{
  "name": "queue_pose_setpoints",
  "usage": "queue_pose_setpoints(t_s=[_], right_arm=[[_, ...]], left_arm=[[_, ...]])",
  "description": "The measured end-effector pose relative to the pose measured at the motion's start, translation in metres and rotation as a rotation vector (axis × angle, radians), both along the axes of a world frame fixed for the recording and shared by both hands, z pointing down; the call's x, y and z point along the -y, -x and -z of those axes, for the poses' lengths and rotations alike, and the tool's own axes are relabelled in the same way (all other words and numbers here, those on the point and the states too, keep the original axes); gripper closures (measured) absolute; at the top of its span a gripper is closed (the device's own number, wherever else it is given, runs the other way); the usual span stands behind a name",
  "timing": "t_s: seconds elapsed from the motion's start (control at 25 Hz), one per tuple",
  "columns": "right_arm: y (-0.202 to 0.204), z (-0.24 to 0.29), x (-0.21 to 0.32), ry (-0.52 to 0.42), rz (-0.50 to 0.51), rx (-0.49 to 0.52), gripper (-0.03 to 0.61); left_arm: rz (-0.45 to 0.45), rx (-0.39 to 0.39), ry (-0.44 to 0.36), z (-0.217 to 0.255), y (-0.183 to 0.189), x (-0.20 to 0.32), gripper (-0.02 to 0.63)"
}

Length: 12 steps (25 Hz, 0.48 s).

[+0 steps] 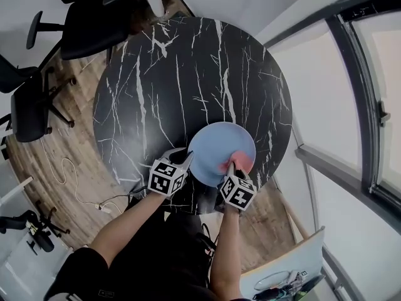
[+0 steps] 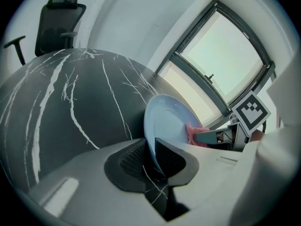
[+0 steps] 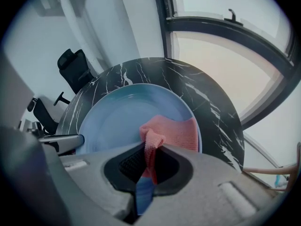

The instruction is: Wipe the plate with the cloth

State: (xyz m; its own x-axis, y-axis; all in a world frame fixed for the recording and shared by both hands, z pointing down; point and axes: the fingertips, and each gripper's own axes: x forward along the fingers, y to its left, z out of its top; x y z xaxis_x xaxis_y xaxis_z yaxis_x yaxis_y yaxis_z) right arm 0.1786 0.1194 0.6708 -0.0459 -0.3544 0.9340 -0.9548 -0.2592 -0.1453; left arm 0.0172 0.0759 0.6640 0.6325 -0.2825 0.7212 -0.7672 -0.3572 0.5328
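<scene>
A pale blue plate (image 1: 219, 148) is at the near edge of the black marble table (image 1: 169, 80). My left gripper (image 1: 187, 163) is shut on the plate's left rim; in the left gripper view the plate (image 2: 164, 126) stands edge-on between the jaws. My right gripper (image 1: 233, 168) is shut on a pink cloth (image 1: 241, 163) that lies on the plate's near right part. The right gripper view has the cloth (image 3: 171, 131) spread on the plate (image 3: 122, 117), with a fold pinched between the jaws. The left gripper (image 3: 61, 140) shows at the plate's left rim there.
Black office chairs (image 1: 37, 99) stand at the far left of the round table, on a wooden floor with a white cable (image 1: 69, 180). A large window (image 1: 351, 105) runs along the right. A white board with small items (image 1: 282, 274) lies low at the right.
</scene>
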Motion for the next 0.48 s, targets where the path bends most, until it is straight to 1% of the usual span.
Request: queue_pose_setpoints(t_s=[0.28, 0.48], right_arm=[[-0.003, -0.004, 0.006, 0.025, 0.000, 0.008, 0.560], [-0.009, -0.004, 0.015, 0.023, -0.009, -0.004, 0.560]], left_arm=[[-0.009, -0.001, -0.002, 0.000, 0.001, 0.000, 0.555], [-0.030, -0.004, -0.003, 0.000, 0.000, -0.001, 0.554]])
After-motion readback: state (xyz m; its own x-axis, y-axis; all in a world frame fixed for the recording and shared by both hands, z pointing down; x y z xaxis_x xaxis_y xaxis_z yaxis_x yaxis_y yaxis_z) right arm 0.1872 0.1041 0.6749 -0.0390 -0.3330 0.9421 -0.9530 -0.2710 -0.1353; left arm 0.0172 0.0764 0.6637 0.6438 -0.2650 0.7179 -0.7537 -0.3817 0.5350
